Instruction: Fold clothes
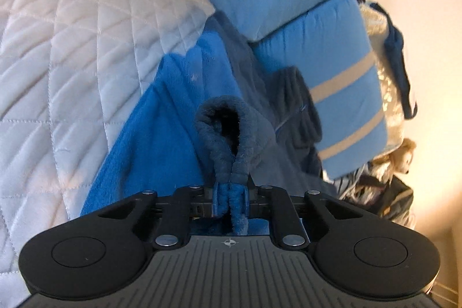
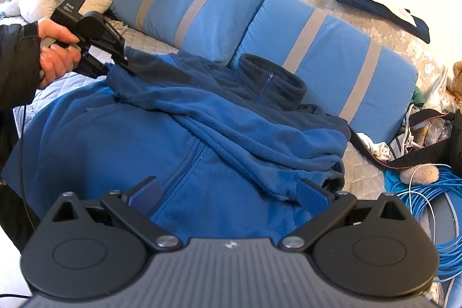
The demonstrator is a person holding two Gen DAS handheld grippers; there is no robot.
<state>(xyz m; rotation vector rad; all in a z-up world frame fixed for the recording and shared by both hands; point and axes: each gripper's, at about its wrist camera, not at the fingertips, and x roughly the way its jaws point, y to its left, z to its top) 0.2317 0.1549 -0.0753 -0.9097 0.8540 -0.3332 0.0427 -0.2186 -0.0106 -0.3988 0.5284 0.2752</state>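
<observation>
Fleece jacket spread on quilted bedcover — cuff pinched.
Left gripper is clamped on the dark sleeve cuff at ten o'clock; right gripper is held apart above the hem.

Fleece jacket: mid blue, darker navy collar and shoulders. Sleeve cuff pinched in left gripper: navy. Pillows beyond it: light blue, grey stripes. Quilt to its left: white, diamond-stitched. Grippers black.

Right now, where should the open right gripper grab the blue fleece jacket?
Take the bunched sleeve fold of the blue fleece jacket, just ahead of the right gripper. Come in low from the near side: that raised ridge fits between open jaws, while the flat panel would not.
</observation>
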